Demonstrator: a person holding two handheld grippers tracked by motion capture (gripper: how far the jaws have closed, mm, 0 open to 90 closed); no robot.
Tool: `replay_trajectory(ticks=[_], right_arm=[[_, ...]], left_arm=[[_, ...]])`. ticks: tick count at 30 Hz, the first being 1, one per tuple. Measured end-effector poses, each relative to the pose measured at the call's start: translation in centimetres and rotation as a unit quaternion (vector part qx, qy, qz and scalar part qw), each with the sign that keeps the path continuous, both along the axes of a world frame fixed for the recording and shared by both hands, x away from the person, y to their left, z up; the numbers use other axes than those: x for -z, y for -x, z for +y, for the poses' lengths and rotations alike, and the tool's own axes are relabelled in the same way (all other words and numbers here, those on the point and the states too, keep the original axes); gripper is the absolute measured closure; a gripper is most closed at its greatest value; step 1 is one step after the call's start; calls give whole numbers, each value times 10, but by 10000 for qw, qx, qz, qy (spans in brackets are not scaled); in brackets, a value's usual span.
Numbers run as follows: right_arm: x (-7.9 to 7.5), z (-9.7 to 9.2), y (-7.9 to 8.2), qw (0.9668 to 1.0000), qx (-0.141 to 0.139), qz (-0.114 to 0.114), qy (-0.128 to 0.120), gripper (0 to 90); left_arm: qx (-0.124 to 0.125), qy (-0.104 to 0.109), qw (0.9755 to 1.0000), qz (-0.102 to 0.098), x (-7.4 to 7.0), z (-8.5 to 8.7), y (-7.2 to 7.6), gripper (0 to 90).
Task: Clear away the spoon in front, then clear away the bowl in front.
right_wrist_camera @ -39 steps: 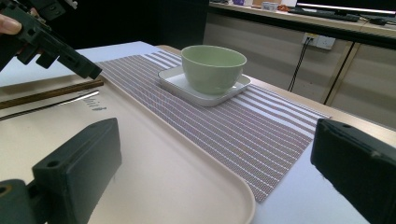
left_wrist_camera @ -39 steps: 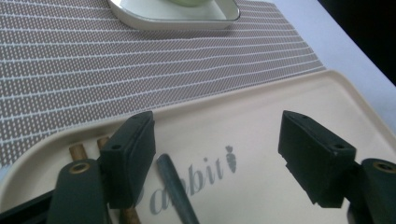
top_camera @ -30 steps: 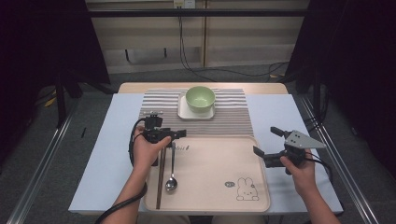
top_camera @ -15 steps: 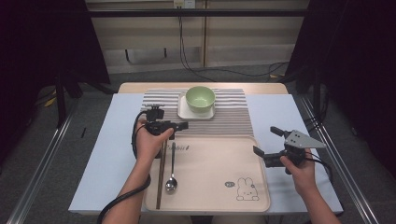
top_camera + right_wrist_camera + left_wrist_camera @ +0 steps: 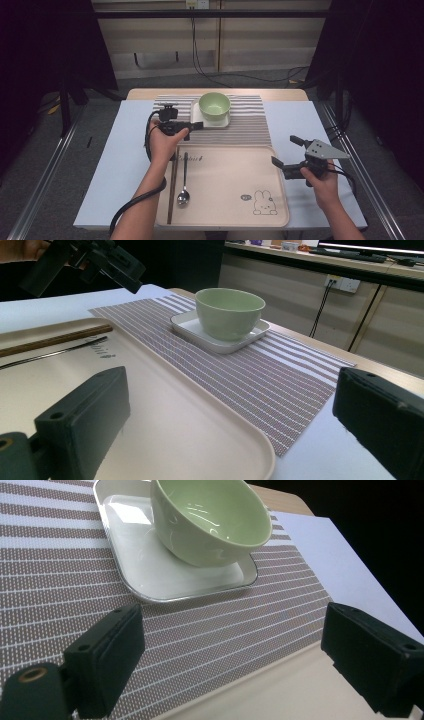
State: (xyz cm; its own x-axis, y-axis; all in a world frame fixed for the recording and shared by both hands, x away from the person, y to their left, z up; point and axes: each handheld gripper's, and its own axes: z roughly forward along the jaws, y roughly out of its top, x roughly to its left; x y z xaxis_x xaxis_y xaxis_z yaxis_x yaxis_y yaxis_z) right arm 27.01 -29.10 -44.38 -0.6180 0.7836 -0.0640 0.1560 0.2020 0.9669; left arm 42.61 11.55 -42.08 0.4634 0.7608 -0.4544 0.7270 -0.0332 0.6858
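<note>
Since the earlier frame, the left gripper [image 5: 196, 125] has moved from above the upper left corner of the beige plastic tray [image 5: 260, 220] up the picture to just left of the pale green ceramic bowl [image 5: 214, 106], and its jaws have just been opening with nothing between them. In the high view they point right, toward the small white square plate [image 5: 223, 122] on which the bowl stands, at the centre of the frame on a brown-and-white striped placemat [image 5: 250, 127]. The left gripper view shows both jaws spread wide and empty, with bowl [image 5: 210, 520] and plate [image 5: 150, 570] just ahead, not yet touched. A pair of dark wooden chopsticks [image 5: 172, 185] and a metal spoon [image 5: 184, 187] lie side by side on the left part of the tray, which has a rabbit drawing at lower right. The right gripper [image 5: 286, 156] hovers at the right edge of the tray, released and holding nothing. The step in hand looks like a reach for the bowl or its plate. The next move probably calls for easing the open jaws forward around the plate's near rim or the bowl's wall, then closing gently so neither slides on the mat.
</note>
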Motion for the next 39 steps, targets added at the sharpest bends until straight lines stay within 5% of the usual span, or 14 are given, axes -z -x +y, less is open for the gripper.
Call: replay_trajectory(ticks=[17, 39], right_arm=[[0, 0, 0, 10000, 5, 4, 30, 15], [0, 0, 0, 10000, 4, -14, 7, 15]], left_arm=[[-171, 8, 9998, 56, -2, -8, -23, 76], [-497, 392, 9978, 183, 1, -26, -56, 31]])
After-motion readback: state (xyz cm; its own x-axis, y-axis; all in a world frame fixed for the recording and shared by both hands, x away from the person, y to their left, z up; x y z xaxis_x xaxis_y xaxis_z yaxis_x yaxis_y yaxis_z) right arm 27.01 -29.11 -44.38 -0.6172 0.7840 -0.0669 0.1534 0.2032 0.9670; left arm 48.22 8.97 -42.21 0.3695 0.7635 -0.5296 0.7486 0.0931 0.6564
